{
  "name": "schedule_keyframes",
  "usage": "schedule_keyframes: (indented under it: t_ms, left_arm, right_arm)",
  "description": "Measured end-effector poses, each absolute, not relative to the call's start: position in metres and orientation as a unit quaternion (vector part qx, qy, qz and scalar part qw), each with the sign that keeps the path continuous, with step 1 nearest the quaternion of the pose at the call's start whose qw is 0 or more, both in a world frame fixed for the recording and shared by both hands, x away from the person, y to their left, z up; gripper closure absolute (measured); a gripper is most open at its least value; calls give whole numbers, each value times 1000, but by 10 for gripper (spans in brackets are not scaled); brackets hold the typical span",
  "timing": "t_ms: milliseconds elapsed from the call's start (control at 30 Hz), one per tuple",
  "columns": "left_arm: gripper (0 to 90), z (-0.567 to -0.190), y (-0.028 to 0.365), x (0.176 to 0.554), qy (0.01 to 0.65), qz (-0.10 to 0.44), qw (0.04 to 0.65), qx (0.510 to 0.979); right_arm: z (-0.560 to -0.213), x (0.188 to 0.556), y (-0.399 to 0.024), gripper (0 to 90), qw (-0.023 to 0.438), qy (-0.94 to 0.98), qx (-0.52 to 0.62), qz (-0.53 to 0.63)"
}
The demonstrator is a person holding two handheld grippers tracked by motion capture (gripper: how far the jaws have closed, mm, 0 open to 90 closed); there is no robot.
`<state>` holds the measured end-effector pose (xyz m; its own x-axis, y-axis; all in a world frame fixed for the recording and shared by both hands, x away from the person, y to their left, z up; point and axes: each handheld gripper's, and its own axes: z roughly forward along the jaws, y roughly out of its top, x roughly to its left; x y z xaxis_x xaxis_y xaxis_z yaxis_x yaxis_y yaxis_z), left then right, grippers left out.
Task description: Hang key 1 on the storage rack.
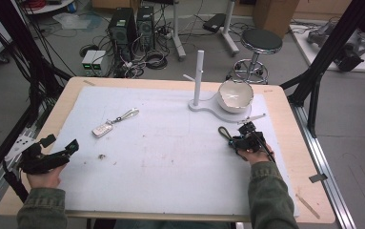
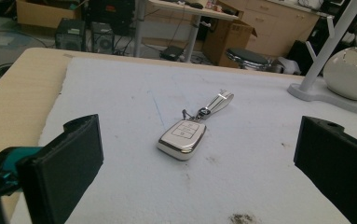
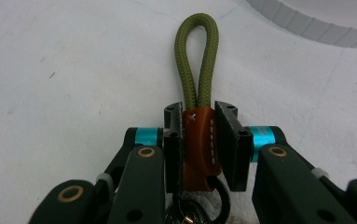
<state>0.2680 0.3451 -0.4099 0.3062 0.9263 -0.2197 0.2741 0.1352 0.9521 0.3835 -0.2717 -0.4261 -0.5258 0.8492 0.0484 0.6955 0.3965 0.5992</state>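
My right gripper (image 1: 234,140) (image 3: 199,122) lies low on the white mat (image 1: 170,162) at the right, shut on a keychain. Its pads squeeze the orange leather wrap (image 3: 199,140), and the olive cord loop (image 1: 224,132) (image 3: 196,56) sticks out ahead of the jaws. A dark key ring shows under the wrap. At the mat's left edge my left gripper (image 1: 61,143) (image 2: 199,161) rests open with nothing between its jaws. In front of it lies a silver-white car key fob (image 1: 103,129) (image 2: 182,136) with a white strap (image 1: 126,115) (image 2: 219,100).
A white peg stand (image 1: 198,76) on a flat base holds a white bowl (image 1: 236,94) (image 2: 351,72) at the back right; its base rim (image 3: 306,23) is just beyond the cord loop. Small dark crumbs (image 1: 102,156) dot the mat. A stool and computers stand behind the table.
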Motion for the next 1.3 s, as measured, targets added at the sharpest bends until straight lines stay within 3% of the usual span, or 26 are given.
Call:
schedule_keyframes:
  t_ms: [933,1300]
  left_arm:
    - [17,-410,345,268,511,292,553,590]
    - [17,-410,345,268,511,292,553,590]
  right_arm:
    - [-404,375,-289,746,97,778,495,375]
    - [-367,374,-282,747,118,775,470,405]
